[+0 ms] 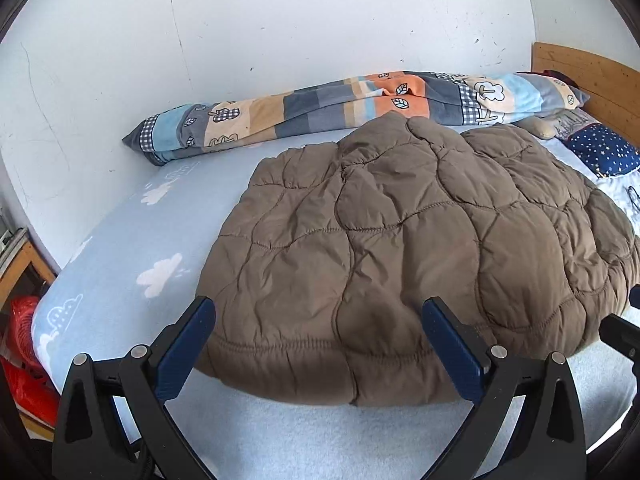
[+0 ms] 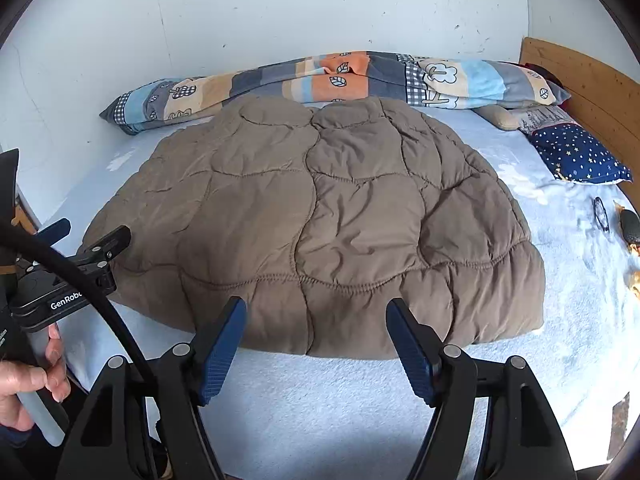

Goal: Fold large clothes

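Observation:
A brown quilted puffer jacket (image 1: 400, 248) lies folded into a broad mound on the light blue bed sheet (image 1: 132, 248); the right wrist view shows the same jacket (image 2: 320, 216) in the middle of the bed. My left gripper (image 1: 320, 312) hovers open above the jacket's near hem, nothing between its blue pads (image 1: 188, 352). My right gripper (image 2: 316, 312) also stands open just in front of the near hem, its pads (image 2: 222, 352) apart from the fabric. The left gripper (image 2: 92, 248) shows at the left of the right wrist view, held by a hand (image 2: 28, 384).
A rolled patchwork duvet (image 1: 352, 108) lies along the white wall. A starry blue pillow (image 2: 580, 156) and wooden headboard (image 2: 592, 84) are at the right. Glasses (image 2: 601, 214) and small items lie on the sheet at the right. Red objects (image 1: 24, 344) sit beside the bed's left edge.

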Action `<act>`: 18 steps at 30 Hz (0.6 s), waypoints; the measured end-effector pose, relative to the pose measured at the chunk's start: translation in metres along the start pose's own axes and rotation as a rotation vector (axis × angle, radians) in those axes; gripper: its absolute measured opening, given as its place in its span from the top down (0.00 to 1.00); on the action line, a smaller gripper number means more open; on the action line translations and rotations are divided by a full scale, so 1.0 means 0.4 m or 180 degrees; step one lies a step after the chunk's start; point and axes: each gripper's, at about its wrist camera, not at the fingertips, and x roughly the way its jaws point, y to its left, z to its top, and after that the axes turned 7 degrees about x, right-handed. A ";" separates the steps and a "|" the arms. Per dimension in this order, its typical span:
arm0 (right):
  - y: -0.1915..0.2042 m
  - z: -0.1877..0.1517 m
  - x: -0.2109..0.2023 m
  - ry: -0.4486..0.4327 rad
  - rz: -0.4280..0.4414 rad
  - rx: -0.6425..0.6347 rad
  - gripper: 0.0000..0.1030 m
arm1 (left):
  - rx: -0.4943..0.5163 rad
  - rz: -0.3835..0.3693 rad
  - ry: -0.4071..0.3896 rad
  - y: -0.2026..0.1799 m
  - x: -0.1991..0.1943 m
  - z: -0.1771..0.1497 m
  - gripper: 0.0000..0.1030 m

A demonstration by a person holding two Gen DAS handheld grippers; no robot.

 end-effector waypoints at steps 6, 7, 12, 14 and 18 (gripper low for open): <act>-0.013 -0.018 -0.003 0.0028 -0.0032 0.0061 0.25 | 0.0073 -0.0061 0.0018 -0.013 -0.032 -0.028 0.00; -0.015 -0.022 -0.003 0.0036 -0.0027 0.0067 0.25 | 0.0086 -0.0117 0.0027 -0.014 -0.035 -0.032 0.00; -0.026 -0.042 -0.001 0.0063 -0.0043 0.0094 0.25 | 0.0209 -0.0263 0.0168 -0.035 -0.053 -0.028 0.00; -0.032 -0.049 -0.001 0.0046 -0.0053 0.0105 0.24 | 0.0157 -0.0327 0.0245 -0.034 -0.055 -0.024 0.00; -0.042 -0.054 0.008 0.0066 -0.0069 0.0128 0.24 | 0.0185 -0.0227 0.0432 -0.042 -0.049 -0.012 0.00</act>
